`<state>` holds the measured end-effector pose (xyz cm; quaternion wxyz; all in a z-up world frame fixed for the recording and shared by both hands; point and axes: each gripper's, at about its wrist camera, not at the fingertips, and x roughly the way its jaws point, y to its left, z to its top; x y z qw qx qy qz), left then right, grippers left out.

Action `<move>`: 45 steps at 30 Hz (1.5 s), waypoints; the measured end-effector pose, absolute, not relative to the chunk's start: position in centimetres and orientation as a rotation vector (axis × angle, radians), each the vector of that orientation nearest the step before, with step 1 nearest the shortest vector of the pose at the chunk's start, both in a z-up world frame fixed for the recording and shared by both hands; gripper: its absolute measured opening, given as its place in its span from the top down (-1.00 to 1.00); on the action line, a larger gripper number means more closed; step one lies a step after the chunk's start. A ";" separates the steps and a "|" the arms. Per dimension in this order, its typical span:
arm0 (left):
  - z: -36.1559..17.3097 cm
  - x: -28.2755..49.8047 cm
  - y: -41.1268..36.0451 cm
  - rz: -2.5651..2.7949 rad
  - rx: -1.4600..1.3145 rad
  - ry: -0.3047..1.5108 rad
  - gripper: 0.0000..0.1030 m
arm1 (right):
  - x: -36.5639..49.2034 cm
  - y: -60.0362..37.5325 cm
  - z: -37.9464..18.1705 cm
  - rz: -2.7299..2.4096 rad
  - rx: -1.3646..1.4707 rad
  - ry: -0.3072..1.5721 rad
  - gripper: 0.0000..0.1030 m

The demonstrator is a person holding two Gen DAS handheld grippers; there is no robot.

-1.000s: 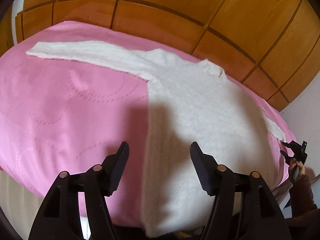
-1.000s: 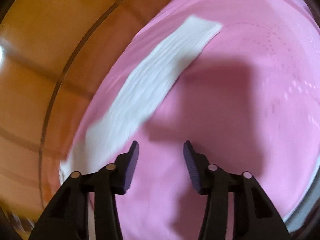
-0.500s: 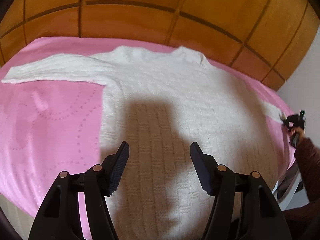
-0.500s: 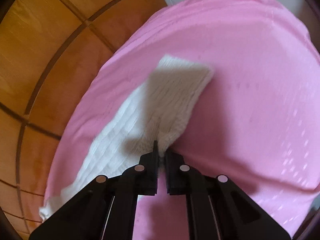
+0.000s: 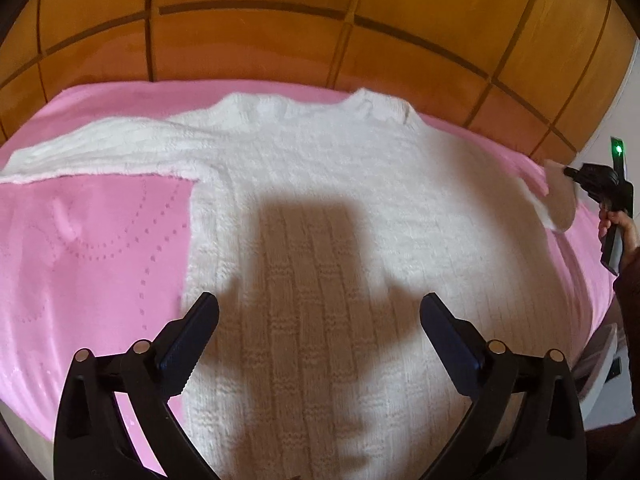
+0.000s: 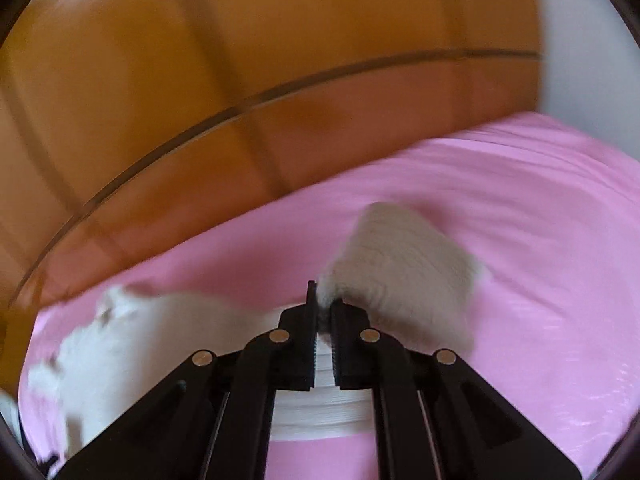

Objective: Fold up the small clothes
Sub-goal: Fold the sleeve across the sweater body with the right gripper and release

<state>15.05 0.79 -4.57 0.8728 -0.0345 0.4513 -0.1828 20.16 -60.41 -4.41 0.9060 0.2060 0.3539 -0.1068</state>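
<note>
Orange wooden panelling (image 5: 256,44) ran behind a bed with a pink cover (image 5: 80,264), which filled most of both wrist views. Spread flat across the cover lay the white knitted sweater (image 5: 320,216), neck toward the far panelling and hem toward the near edge. Its left sleeve (image 5: 100,152) stretched flat out to the left. Its right sleeve (image 6: 400,272) was lifted off the cover at the cuff.

The left gripper (image 5: 319,344) hung above the near part of the sweater's body, its jaws opening wide with nothing between them but the knit below. The right gripper (image 6: 324,308) was closed tight on the edge of the right sleeve near the cuff. In the left wrist view it appeared at the far right, carried by a hand (image 5: 622,228), with the cuff dangling from its tips.

Judging by how the cuff drooped and curled, the sweater looked soft, light and limp, with a chunky weave that should pinch easily and not slip. It would probably sag and stretch if lifted by one point. Cuffs, shoulder seams and hem corners seemed the sensible places to take hold, so each fold would lie straight across the body.
</note>
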 end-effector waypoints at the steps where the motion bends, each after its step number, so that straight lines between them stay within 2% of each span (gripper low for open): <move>1: -4.5 15.1 0.9 -0.385 -0.085 0.936 -0.93 | 21.1 -58.0 -4.3 -0.174 0.397 0.740 0.90; 11: -2.6 16.4 1.9 -0.449 -0.191 0.883 -0.94 | 26.7 -35.1 -8.1 0.171 0.118 0.887 0.89; 14: -2.4 17.3 1.5 -0.443 -0.162 0.902 -0.94 | 27.3 -30.5 -9.3 0.243 0.043 0.904 0.56; 15: -2.3 17.7 1.5 -0.447 -0.176 0.909 -0.94 | 27.0 -30.0 -9.3 0.265 0.043 0.900 0.17; 16: -2.2 17.9 1.6 -0.454 -0.185 0.909 -0.93 | 26.8 -29.7 -9.3 0.286 0.049 0.894 0.03; 17: -2.0 18.2 1.5 -0.457 -0.191 0.904 -0.93 | 26.6 -30.1 -9.2 0.289 0.058 0.884 0.02; 20: -1.7 19.5 1.1 -0.461 -0.213 0.905 -0.93 | 24.7 -31.6 -7.9 0.293 0.126 0.851 -0.23; 22: -1.7 20.6 0.6 -0.470 -0.235 0.919 -0.91 | 23.2 -33.4 -7.4 0.279 0.171 0.837 -0.27; 24: -1.9 21.9 -0.2 -0.491 -0.251 0.938 -0.78 | 21.5 -35.7 -6.9 0.261 0.213 0.826 -0.33; 28: -4.0 25.7 -1.8 -0.498 -0.321 1.039 -0.57 | 17.2 -41.6 -6.6 0.161 0.305 0.806 -0.34; 33: -6.4 30.4 -4.3 -0.500 -0.383 1.116 -0.56 | 13.2 -49.1 -7.1 0.001 0.440 0.789 -0.34; 37: -8.2 33.4 -6.4 -0.478 -0.372 1.150 -0.35 | 11.5 -53.4 -7.6 -0.081 0.555 0.767 -0.36; 39: -8.8 34.6 -7.5 -0.494 -0.378 1.152 -0.12 | 11.3 -54.3 -7.7 -0.104 0.581 0.758 -0.36; 41: -9.0 35.3 -8.1 -0.508 -0.382 1.152 0.69 | 11.4 -55.0 -7.8 -0.108 0.607 0.752 -0.36; 42: -8.9 35.6 -8.3 -0.520 -0.395 1.145 0.86 | 11.6 -55.1 -7.8 -0.115 0.611 0.750 -0.36; 45: -7.2 35.3 -7.6 -0.553 -0.419 1.067 0.88 | 12.2 -55.4 -7.7 -0.110 0.639 0.741 -0.36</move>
